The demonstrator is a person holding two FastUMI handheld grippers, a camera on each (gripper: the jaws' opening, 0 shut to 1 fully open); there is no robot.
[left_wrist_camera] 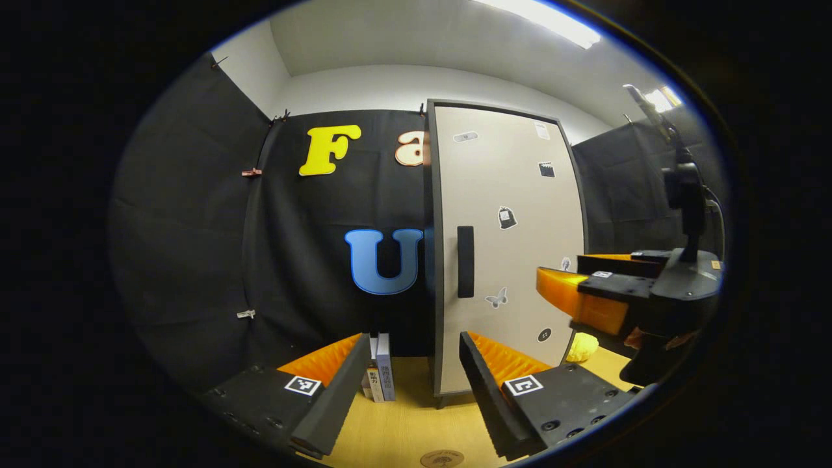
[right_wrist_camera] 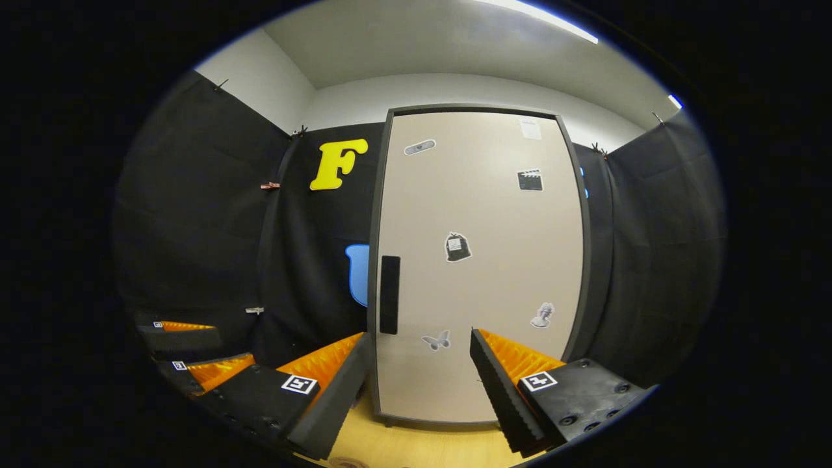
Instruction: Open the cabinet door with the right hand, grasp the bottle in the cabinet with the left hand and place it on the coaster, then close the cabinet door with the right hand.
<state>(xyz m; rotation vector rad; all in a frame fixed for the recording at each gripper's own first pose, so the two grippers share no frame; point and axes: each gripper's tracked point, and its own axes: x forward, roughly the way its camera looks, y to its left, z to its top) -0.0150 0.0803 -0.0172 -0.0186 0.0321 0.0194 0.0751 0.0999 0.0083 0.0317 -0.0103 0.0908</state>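
We face a closed cabinet door [right_wrist_camera: 481, 260], pale beige with small stickers, filling the centre of the right gripper view, its dark vertical handle [right_wrist_camera: 390, 294] at the door's left edge. The right gripper [right_wrist_camera: 419, 383] hovers before the lower part of the door, fingers spread wide and holding nothing; the left gripper [left_wrist_camera: 409, 390] sits likewise wide open and empty at the bottom of the left gripper view, above the wooden tabletop [left_wrist_camera: 403, 429]. There the handle [left_wrist_camera: 465, 261] shows at centre frame, a few upright books [left_wrist_camera: 381, 367] stand just left of the cabinet, and a round coaster [left_wrist_camera: 442, 459] peeks in at the bottom edge. The bottle is behind the shut door, so we cannot say where it stands. We judge the door a stiff, light panel that should swing on a hinge at its right side; the slim raised handle is the place to pinch. A yellow object [left_wrist_camera: 582, 347] lies at lower right.
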